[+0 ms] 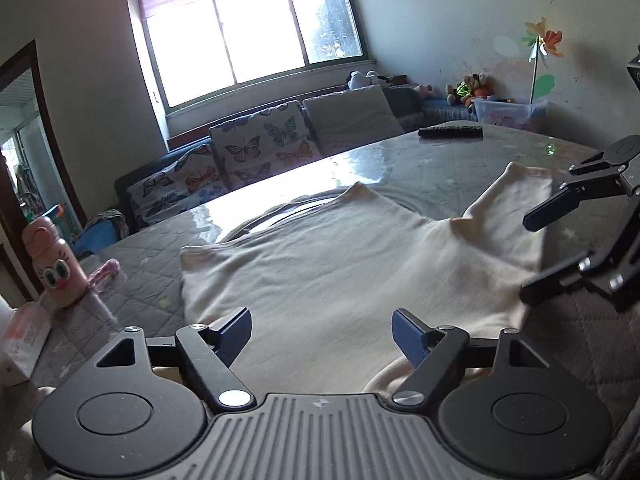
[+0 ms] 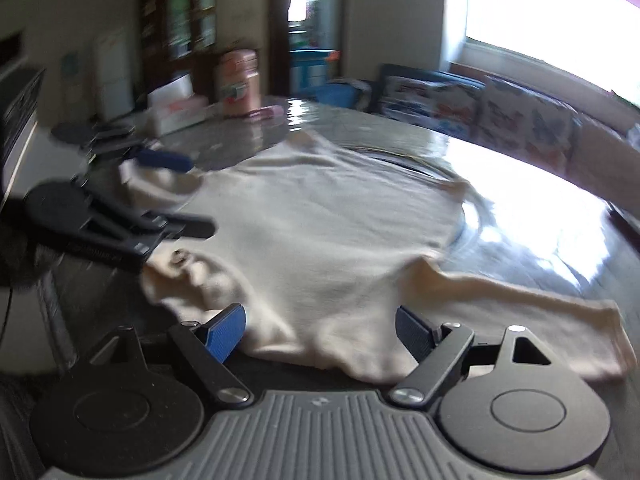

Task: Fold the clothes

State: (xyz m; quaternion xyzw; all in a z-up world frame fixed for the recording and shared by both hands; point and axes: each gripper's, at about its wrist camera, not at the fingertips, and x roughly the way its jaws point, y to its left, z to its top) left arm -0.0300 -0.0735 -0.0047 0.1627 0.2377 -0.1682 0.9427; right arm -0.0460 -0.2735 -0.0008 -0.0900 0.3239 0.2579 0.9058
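Sunlit living room with a butterfly-print sofa (image 1: 224, 160) behind a glossy bench (image 1: 400, 160). Pink bottle (image 1: 54, 264) at far left; cream garment (image 1: 320, 268) spread flat at centre. Left gripper (image 1: 322, 334), jaws released, above its near edge; right gripper (image 2: 320, 330), jaws likewise released, at the sleeve side.

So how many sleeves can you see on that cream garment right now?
2. One sleeve lies stretched out beside the right gripper; the other sleeve is bunched by the left gripper. Both grippers are open.
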